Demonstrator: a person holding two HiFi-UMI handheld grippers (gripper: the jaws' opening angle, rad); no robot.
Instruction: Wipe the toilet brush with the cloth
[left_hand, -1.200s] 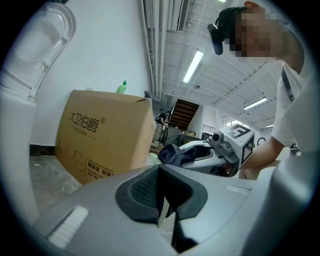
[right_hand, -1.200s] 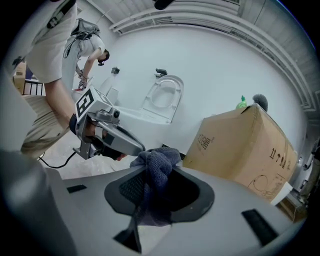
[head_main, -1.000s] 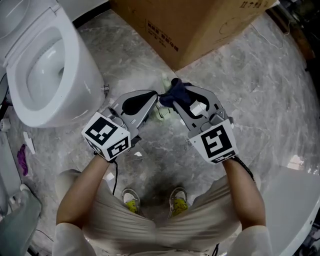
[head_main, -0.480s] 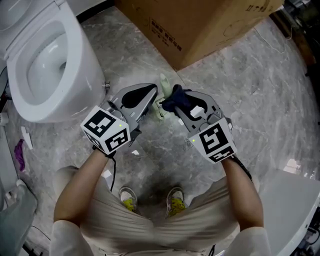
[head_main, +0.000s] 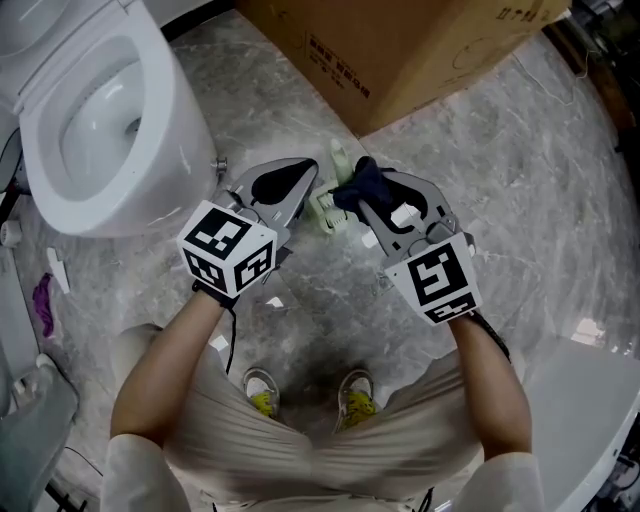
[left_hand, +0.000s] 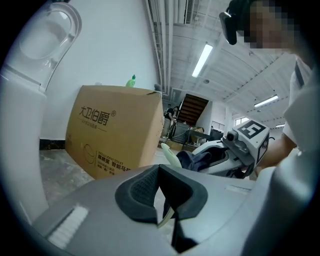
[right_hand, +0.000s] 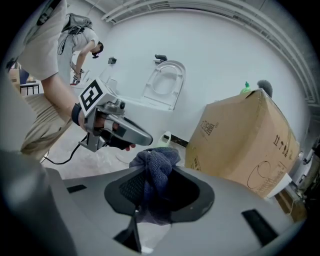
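— Brush (head_main: 330, 205): where?
— Clamped in the left gripper (head_main: 310, 192), above the floor (head_main: 520, 180), its length running toward the box (head_main: 420, 50).
— And the cloth (head_main: 365, 183)?
— Bunched in the right gripper's (head_main: 357, 200) closed jaws, just right of it.

The head view looks steeply down on the floor (head_main: 560, 180) from close above the left gripper (head_main: 312, 185) and the right gripper (head_main: 355, 195). The toilet (head_main: 100, 110) is at upper left and the cardboard box (head_main: 400, 50) at top. Each gripper view sits low and looks sideways, and both share the box and the toilet.
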